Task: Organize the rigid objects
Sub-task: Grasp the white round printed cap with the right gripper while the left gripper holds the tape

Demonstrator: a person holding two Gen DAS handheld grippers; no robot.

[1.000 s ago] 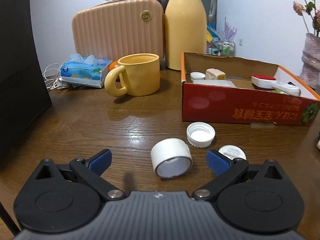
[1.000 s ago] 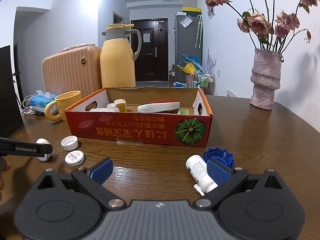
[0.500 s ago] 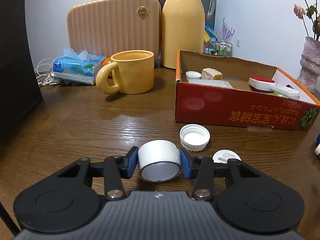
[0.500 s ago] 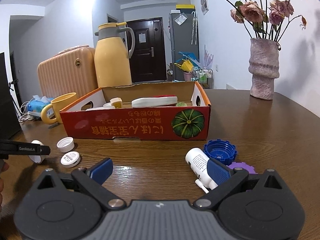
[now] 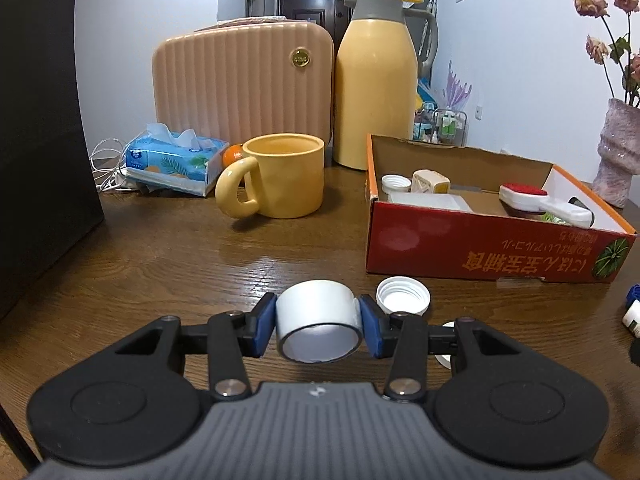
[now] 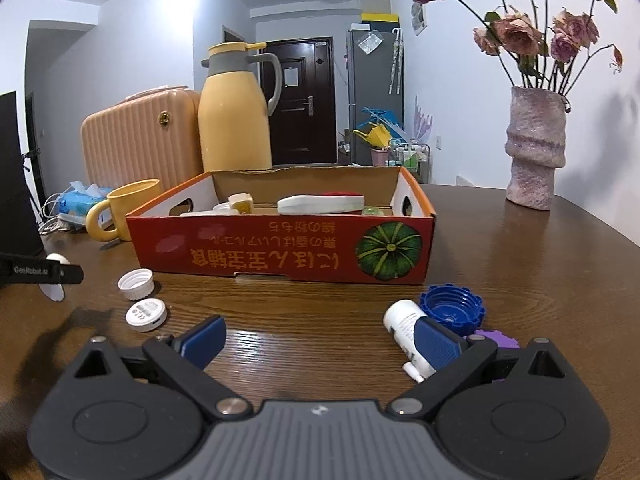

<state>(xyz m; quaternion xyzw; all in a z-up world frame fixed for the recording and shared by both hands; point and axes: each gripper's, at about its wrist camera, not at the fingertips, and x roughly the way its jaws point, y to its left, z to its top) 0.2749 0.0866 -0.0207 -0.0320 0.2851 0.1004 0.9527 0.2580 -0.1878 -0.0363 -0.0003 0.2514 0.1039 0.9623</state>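
My left gripper (image 5: pixel 318 322) is shut on a white tape roll (image 5: pixel 316 308), with its blue pads pressing on the roll's two sides just above the wooden table. A ribbed white cap (image 5: pixel 403 295) lies open side up right beyond it, and a flat labelled cap (image 6: pixel 146 314) lies nearby. The red cardboard box (image 5: pixel 480 248) stands at the right and holds several small items. My right gripper (image 6: pixel 320 338) is open with nothing between its fingers. A white bottle (image 6: pixel 402 320) lies against its right finger, next to a blue cap (image 6: pixel 454 308) and a purple gear (image 6: pixel 498 338).
A yellow mug (image 5: pixel 280 176), a tissue pack (image 5: pixel 172 156), a ribbed suitcase (image 5: pixel 240 84) and a yellow thermos (image 5: pixel 376 80) stand behind. A black panel (image 5: pixel 36 120) fills the left side. A pink vase (image 6: pixel 534 144) with flowers stands at the far right of the table.
The left jaws went from wide open around the lying tape roll to shut on it. The right gripper stays open in the same place.
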